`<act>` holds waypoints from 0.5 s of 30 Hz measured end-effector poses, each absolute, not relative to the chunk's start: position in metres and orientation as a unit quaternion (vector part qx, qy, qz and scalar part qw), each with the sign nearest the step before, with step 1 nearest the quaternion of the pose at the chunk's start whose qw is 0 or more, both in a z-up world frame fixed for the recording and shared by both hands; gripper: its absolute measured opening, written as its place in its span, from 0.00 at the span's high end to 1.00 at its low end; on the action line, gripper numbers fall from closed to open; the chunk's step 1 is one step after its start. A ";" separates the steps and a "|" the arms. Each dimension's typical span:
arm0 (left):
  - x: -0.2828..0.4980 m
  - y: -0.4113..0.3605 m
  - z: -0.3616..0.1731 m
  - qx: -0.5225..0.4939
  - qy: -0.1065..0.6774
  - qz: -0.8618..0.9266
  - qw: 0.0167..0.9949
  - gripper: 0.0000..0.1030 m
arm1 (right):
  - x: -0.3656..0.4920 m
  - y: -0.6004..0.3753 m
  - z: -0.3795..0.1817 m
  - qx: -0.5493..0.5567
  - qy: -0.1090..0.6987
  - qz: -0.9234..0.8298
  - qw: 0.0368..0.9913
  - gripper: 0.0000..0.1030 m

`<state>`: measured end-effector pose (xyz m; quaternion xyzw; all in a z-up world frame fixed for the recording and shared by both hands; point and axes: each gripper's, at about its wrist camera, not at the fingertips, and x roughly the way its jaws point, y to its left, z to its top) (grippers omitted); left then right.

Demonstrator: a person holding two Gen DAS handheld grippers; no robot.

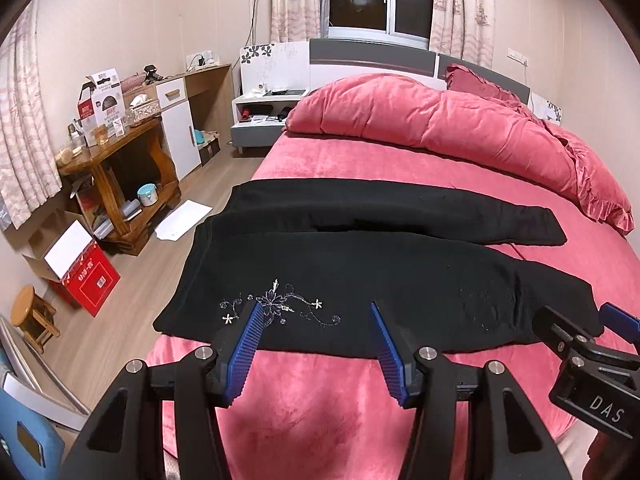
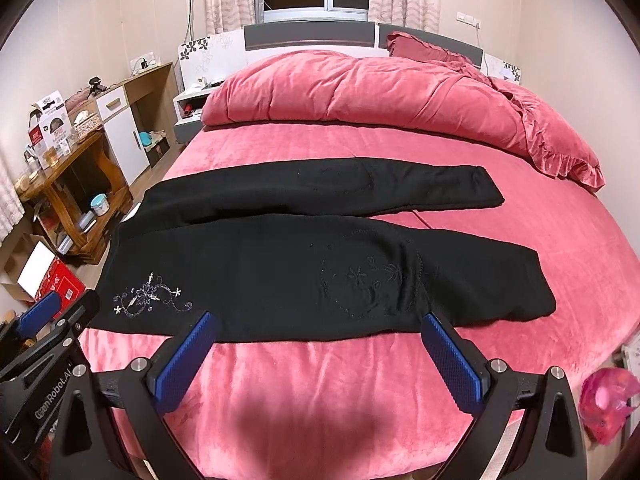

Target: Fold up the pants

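Note:
Black pants [image 1: 360, 272] lie flat across the pink bed [image 1: 320, 408], waist at the left, both legs running right. White flower embroidery [image 1: 276, 306] marks the near hip. They also show in the right wrist view [image 2: 304, 272]. My left gripper [image 1: 316, 310] is open and empty, its tips over the near edge of the pants by the embroidery. My right gripper [image 2: 316, 320] is open and empty, over the near edge of the near leg. Each gripper shows at the edge of the other's view.
A bunched pink duvet [image 1: 440, 120] and pillow lie at the head of the bed. A wooden side table [image 1: 120, 176], a red box [image 1: 90, 280], a small stool [image 1: 32, 316] and a white paper [image 1: 184, 220] stand on the floor at the left.

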<state>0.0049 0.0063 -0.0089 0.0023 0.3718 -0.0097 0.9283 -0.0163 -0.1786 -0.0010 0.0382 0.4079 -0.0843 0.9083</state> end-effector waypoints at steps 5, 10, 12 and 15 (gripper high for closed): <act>0.005 0.006 -0.009 0.002 0.373 -0.008 0.928 0.46 | -0.016 -0.178 -0.003 0.038 0.410 -0.082 0.907 0.00; 0.004 0.005 -0.010 0.001 0.374 -0.008 0.927 0.46 | -0.016 -0.178 -0.003 0.039 0.410 -0.083 0.907 0.00; 0.005 0.005 -0.010 0.002 0.374 -0.008 0.927 0.46 | -0.016 -0.178 -0.003 0.038 0.411 -0.083 0.907 0.00; 0.005 0.005 -0.011 0.003 0.375 -0.007 0.927 0.46 | -0.016 -0.177 -0.003 0.037 0.412 -0.082 0.907 0.00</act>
